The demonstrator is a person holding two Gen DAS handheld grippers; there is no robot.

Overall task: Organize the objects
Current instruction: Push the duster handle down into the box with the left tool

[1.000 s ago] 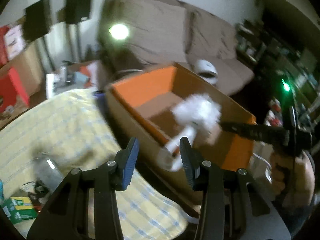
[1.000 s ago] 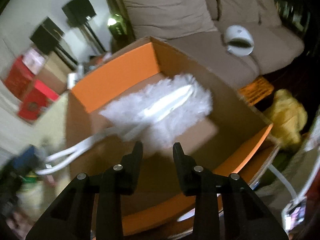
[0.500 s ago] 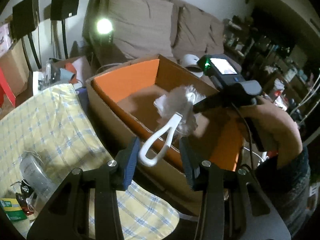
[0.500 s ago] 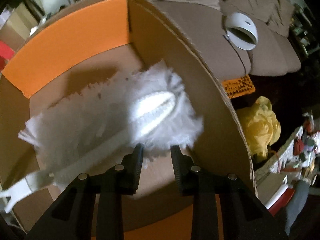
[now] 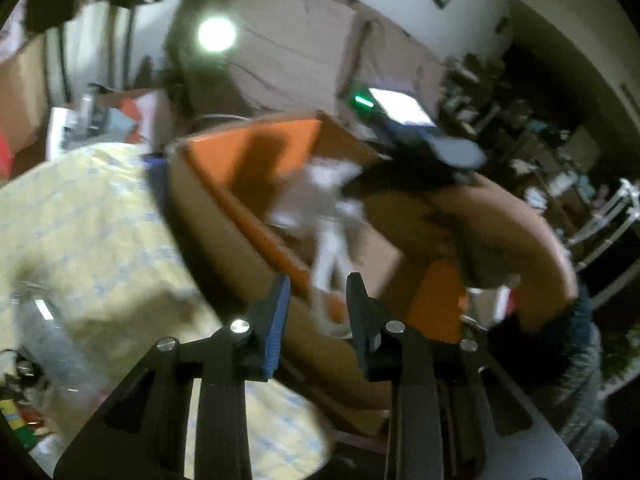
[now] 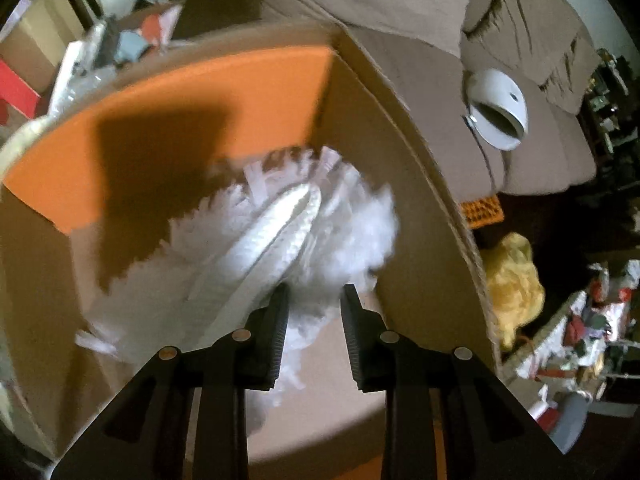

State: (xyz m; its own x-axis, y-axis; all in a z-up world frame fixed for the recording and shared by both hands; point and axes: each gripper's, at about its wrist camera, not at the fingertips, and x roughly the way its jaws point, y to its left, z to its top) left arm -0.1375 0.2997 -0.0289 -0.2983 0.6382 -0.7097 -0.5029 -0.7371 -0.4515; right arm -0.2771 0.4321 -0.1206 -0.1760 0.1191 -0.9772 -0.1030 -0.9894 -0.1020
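couch behind | duster in box | right tongs apart

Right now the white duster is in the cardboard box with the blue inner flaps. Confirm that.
Wrong on the colour: the cardboard box's inner flaps are orange, not blue, as the right wrist view shows. The white duster does lie inside it.

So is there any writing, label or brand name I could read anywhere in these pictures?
None can be read.
Lit screen on the right-hand device: glare and blur, nothing legible.
Green and yellow packet at the table edge: blurred.
Cardboard box: plain orange and brown, no print visible.
White round device on the sofa: no visible marking.
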